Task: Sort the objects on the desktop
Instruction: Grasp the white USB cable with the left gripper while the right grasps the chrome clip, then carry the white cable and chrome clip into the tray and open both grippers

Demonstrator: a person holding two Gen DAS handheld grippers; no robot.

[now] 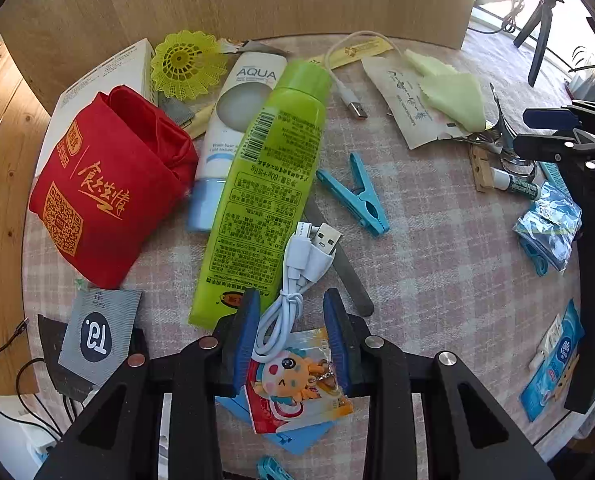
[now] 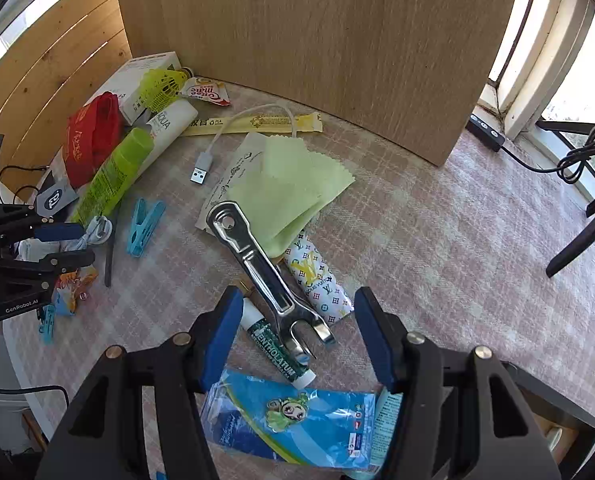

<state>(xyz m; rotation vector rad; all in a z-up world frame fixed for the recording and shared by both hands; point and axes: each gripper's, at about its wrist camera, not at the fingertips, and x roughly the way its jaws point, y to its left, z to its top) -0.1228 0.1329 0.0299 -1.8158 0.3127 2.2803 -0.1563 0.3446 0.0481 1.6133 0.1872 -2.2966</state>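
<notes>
Straddling white cable [image 1: 293,292] with left gripper [image 1: 291,312], jaws part-open, pads not yet touching; cable lying on green tube [image 1: 265,184] edge and keychain packet [image 1: 297,384]. Hovering right gripper [image 2: 297,312] wide open over metal clip [image 2: 265,272] and lip balm [image 2: 277,344]. Risking snagging packet, loose loops slipping, or nudging balm.

tubes: 2 [image 1: 269,184] | blue clothes pegs: 1 [image 1: 361,196] | USB cables: 2 [image 1: 297,276] | shuttlecocks: 1 [image 1: 187,64]

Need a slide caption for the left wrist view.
Left gripper straddles a coiled white cable beside a green tube on the cluttered checked tablecloth.
</notes>
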